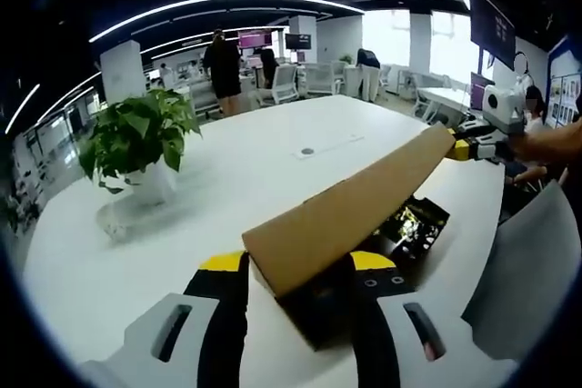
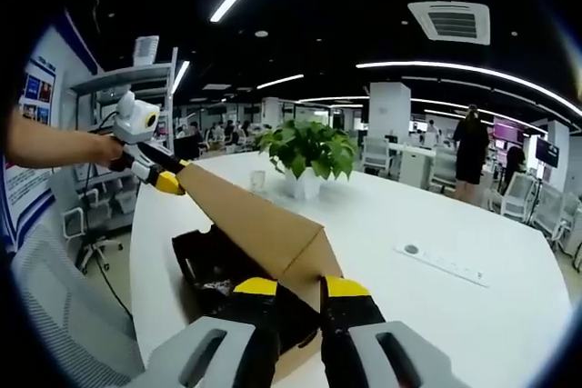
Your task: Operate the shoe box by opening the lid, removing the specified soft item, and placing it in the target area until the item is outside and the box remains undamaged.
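Both tools [image 1: 296,265] on raised lid [image 1: 355,206] edges

Brown cardboard shoe box lid [image 1: 355,202] raised and tilted above the open box [image 2: 214,265], dark contents inside hard to make out, box resting on white bench [image 1: 255,161]

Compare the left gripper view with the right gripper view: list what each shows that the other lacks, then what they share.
Left gripper view alone: a poster-covered wall behind the right gripper.

Right gripper view alone: a drinking glass beside the plant, and shelving behind the left gripper.

Shared: the cardboard lid gripped at both ends, lifted over the dark box, the potted plant and the white table.
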Demonstrator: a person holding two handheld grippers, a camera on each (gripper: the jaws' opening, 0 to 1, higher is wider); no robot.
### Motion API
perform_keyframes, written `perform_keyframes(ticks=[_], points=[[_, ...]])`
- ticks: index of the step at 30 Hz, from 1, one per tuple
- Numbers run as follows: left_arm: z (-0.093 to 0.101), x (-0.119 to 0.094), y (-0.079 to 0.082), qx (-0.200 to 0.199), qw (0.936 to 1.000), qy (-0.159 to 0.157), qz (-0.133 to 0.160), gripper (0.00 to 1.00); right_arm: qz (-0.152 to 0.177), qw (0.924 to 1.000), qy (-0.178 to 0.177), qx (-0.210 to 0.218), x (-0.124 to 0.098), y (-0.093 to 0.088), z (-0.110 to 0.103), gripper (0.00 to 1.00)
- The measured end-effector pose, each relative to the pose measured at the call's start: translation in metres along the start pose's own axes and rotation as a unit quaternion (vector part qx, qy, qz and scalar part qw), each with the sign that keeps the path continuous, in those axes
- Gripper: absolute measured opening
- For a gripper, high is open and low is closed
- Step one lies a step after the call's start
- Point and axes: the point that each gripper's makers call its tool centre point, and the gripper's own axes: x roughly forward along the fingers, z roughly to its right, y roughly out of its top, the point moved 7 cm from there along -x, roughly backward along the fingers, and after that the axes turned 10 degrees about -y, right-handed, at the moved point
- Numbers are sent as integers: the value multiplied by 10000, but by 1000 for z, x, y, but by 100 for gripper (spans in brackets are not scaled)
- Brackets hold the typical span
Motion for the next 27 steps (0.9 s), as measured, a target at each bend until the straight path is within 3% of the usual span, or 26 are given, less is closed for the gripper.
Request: perform_keyframes(ticks=[15, 27], points=[[-13, 7, -2, -73, 9995, 274, -123, 24, 48, 9997, -255, -15, 4, 8, 6, 5], [-28, 21, -17, -257, 9984, 433, -275, 22, 43, 9994, -336, 87, 8, 13, 11, 4]])
